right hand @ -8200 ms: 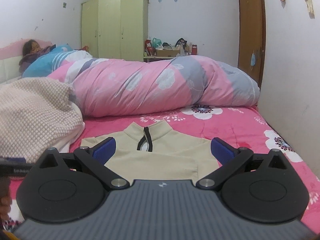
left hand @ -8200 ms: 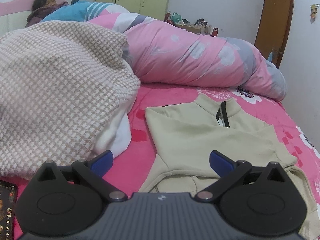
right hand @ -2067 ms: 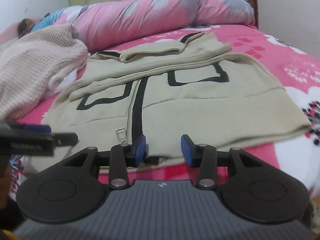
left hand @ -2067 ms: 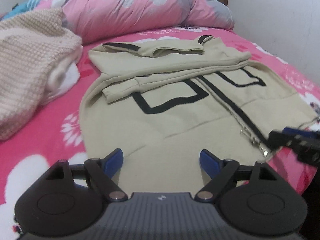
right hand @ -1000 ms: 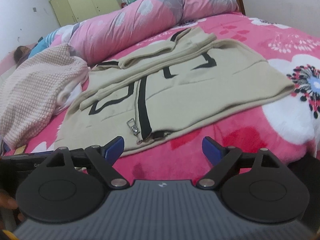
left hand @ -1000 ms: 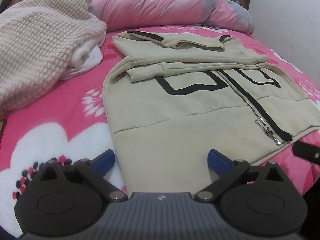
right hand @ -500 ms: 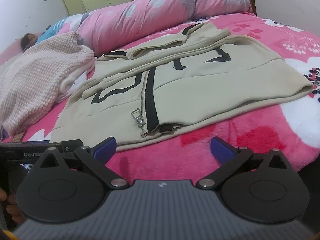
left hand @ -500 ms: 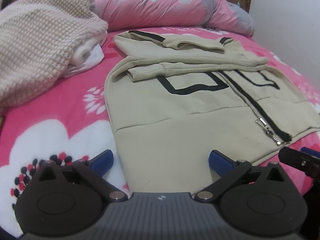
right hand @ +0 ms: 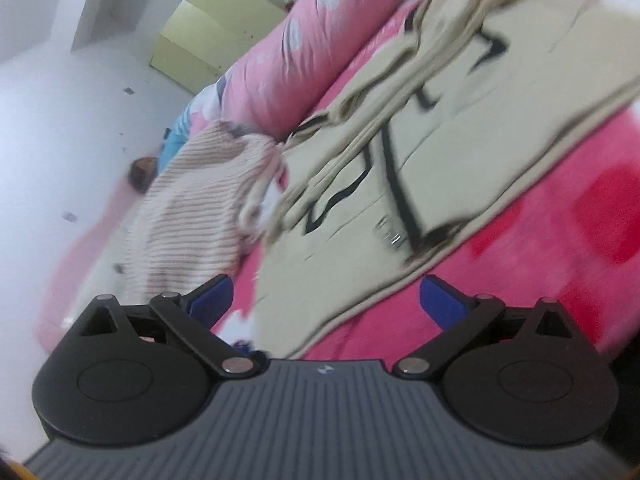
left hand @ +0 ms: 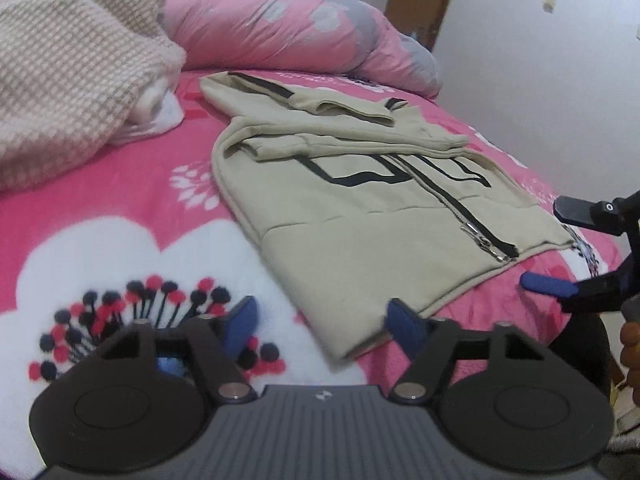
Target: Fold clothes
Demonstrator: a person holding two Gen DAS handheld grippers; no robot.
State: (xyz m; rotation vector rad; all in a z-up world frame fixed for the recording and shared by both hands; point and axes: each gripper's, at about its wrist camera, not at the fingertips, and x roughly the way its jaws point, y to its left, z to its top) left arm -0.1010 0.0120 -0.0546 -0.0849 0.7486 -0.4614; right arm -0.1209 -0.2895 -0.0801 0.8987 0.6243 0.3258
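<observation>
Left wrist view: the left gripper (left hand: 318,326) has its jaws wide and empty, the beige jacket (left hand: 360,208) just ahead on the bed (left hand: 120,200).

Right wrist view: the right gripper (right hand: 326,300), tilted, jaws wide, hem just ahead; a skewed approach could pinch only one layer.

The left tongs (left hand: 322,322) have shifted leftward off the jacket (left hand: 360,216); the right tongs (right hand: 326,294) have rolled sideways.

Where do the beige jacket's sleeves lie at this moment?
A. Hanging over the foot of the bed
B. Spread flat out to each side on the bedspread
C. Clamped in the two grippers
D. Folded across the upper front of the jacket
D: both sleeves lie across the upper front of the beige jacket, above its zipper pull; both grippers are open and hold nothing.
</observation>
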